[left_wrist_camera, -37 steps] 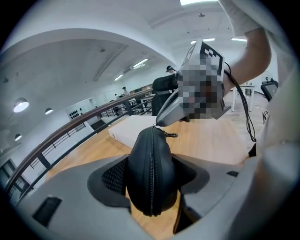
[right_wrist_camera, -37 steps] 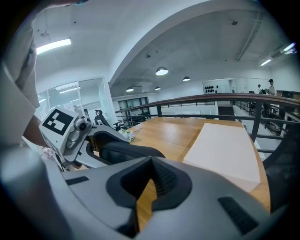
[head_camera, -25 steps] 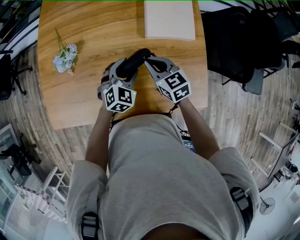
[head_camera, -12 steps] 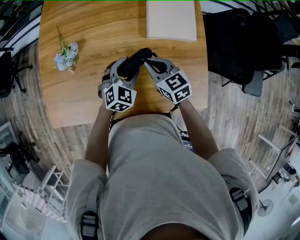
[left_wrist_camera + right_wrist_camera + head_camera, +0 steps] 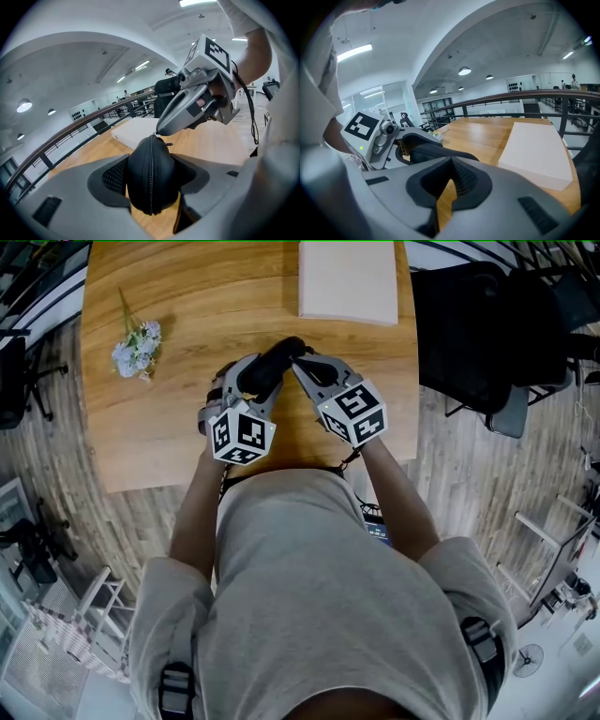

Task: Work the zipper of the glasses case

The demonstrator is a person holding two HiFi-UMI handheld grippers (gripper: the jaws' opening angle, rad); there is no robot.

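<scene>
The left gripper clasps the black glasses case over the wooden table, right gripper alongside.

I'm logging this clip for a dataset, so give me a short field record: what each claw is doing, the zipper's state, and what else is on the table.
Left claw: shut on the black oval zippered glasses case
Right claw: shut, tips at the zipper's far end; grip on the pull not discernible
Zipper: closed along the visible seam
Surface: light wooden table
Other items: white flat box at far edge; pale blue flower sprig at left
</scene>
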